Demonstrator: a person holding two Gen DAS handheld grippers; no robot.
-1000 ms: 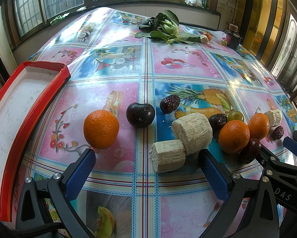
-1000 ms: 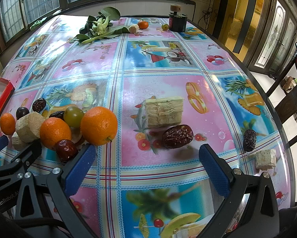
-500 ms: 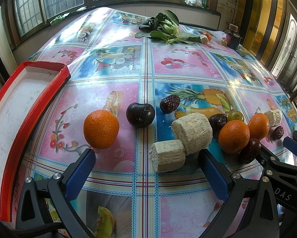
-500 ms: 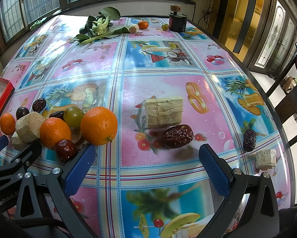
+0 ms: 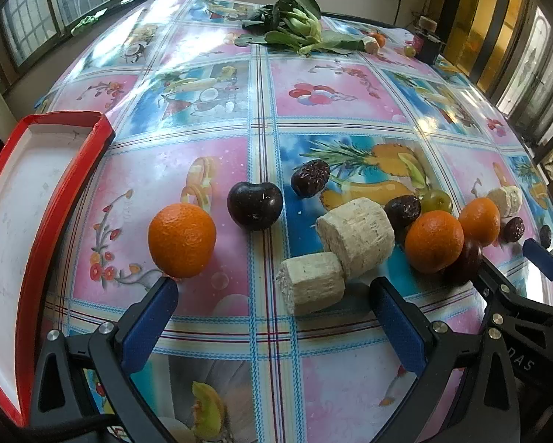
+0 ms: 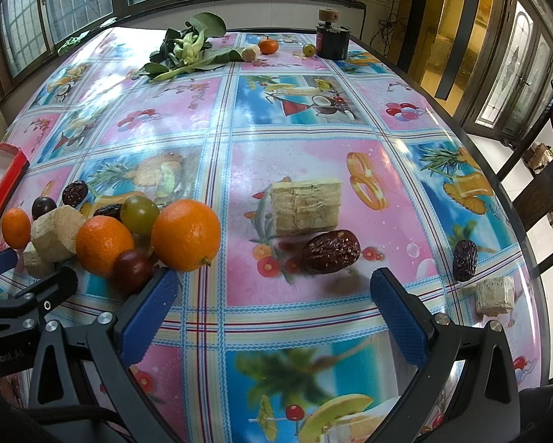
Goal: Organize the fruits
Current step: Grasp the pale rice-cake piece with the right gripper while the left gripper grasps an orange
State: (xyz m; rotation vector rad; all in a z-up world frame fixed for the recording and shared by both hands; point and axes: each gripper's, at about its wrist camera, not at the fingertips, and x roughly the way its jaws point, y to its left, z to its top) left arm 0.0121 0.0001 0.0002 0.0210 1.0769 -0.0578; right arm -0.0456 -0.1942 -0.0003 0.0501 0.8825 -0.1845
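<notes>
Hovering low over the table [image 5: 210, 118], left gripper [image 5: 272, 317] and right gripper [image 6: 272, 306] both spread wide, holding nothing. Fruit sits loose mid-frame: orange [image 5: 182, 240] and dark plum [image 5: 255, 205] lie nearest the red tray [image 5: 55, 192] at left, likely first picks.

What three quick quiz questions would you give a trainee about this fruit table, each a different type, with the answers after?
1. True or false: the red tray already holds an orange.
2. Multiple choice: what lies nearest ahead of the right gripper? A) a green grape B) a wrinkled red date C) a jar
3. Fill in: both the left gripper and the right gripper have their fingers ____.

Key:
1. False; the tray shows only its bare white floor, and the nearest orange sits on the tablecloth.
2. B
3. open, with nothing between them.
</notes>
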